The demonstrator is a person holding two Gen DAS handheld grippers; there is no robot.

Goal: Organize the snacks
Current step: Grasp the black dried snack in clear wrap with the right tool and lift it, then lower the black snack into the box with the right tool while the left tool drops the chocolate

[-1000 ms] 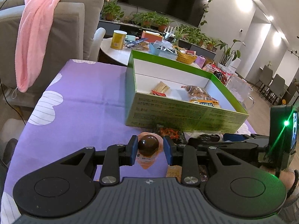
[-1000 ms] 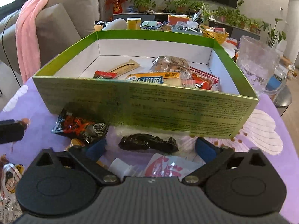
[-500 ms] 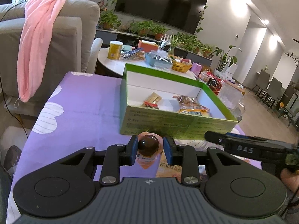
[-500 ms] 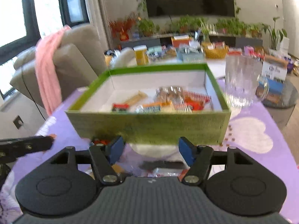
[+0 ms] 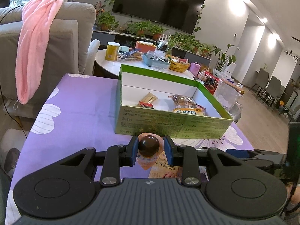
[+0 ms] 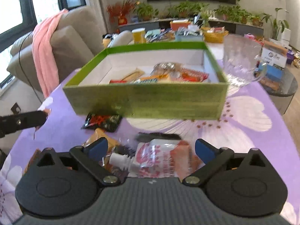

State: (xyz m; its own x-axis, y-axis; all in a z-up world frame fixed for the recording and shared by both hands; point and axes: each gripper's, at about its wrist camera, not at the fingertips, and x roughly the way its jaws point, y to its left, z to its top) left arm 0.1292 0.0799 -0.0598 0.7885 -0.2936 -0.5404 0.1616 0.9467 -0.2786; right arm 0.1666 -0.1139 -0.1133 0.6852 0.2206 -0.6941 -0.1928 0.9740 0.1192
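The counter cloth (image 5: 78, 101) is showing lilac with large white petal prints and small brown dots. The box (image 5: 168, 121) is presenting olive-green outer walls with fine dark print, a bright green rim and a white interior. The jelly cup (image 5: 149, 145) is appearing glossy dark brown over a peach-orange wrapper. The left gripper (image 5: 149, 148) and right gripper (image 6: 151, 149) are showing black bodies with blue pads. The towel (image 5: 35, 43) is showing plain pink. The packet (image 6: 102, 121) is displaying black with red-orange markings. The pouch (image 6: 157, 157) is showing white with red print.
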